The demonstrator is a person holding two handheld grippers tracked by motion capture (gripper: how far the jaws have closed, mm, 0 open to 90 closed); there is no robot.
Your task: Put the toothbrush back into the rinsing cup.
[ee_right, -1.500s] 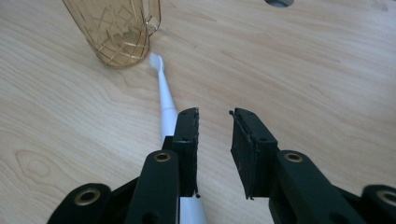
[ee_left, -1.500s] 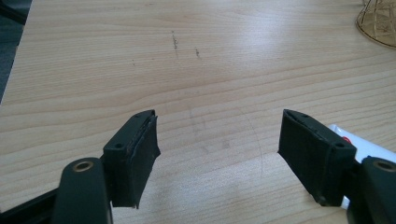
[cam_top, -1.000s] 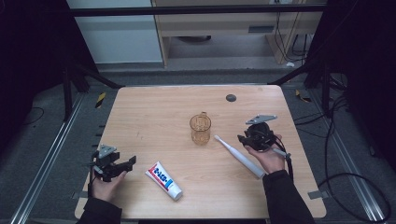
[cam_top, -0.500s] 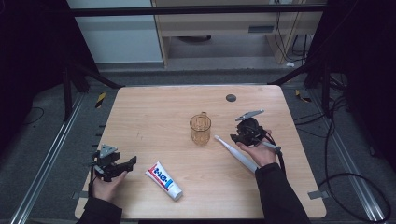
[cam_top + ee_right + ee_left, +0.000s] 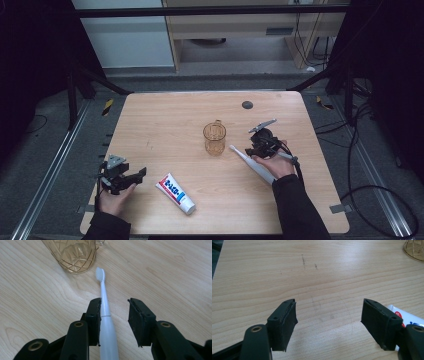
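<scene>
1. Toothbrush lies flat near the table's right edge, head toward the cup.
2. Right gripper is half-open, brush against one pad, ungripped.
3. Jaws should be centred over the handle before closing.

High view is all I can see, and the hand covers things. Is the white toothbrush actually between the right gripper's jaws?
Observer: Yes. In the right gripper view the toothbrush lies on the table, its handle between the open jaws of the right gripper. It is close by one pad, with a clear gap to the other.
Operator: Does the brush head touch the cup?
Observer: No. The bristles end just short of the base of the amber cup, with bare wood between.
Operator: Is the left gripper holding anything?
Observer: Nothing. The left gripper has its jaws wide apart over bare wood, with the toothpaste tube beside one jaw.
</scene>
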